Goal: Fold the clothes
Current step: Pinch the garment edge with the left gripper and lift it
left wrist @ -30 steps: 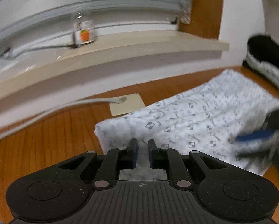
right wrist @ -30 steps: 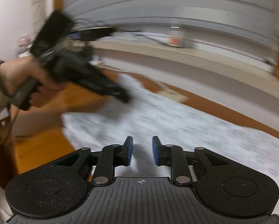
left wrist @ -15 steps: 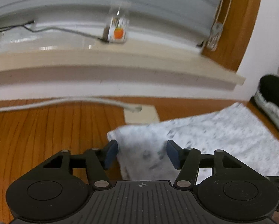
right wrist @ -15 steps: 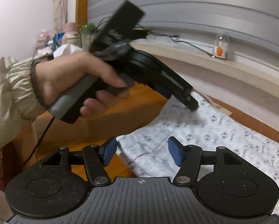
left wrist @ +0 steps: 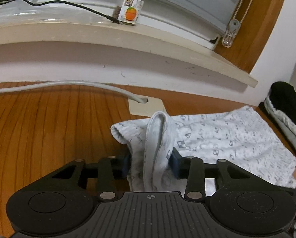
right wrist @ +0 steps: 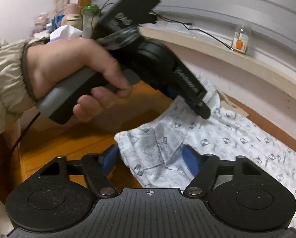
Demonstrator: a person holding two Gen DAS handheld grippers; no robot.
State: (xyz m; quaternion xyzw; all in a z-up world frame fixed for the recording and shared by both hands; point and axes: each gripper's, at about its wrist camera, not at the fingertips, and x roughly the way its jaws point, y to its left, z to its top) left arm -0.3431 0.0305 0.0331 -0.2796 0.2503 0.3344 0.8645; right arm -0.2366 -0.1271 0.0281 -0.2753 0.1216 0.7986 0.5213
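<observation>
Left wrist view: my left gripper [left wrist: 150, 161] fills the bottom of the frame, its jaws closing on a bunched edge of the white patterned garment [left wrist: 217, 138], whose fabric stands up in a fold between the blue pads [left wrist: 174, 163] and touches both. The rest of the cloth spreads to the lower right across the wooden table [left wrist: 48, 129]. A small bottle [left wrist: 131, 10] stands on the sill at top centre. Right wrist view: my right gripper [right wrist: 149, 160] sits at the bottom, jaws closing with a raised corner of the garment between them, the pads not clearly pressing it. My left hand [right wrist: 72, 75] holds the other gripper at upper left.
</observation>
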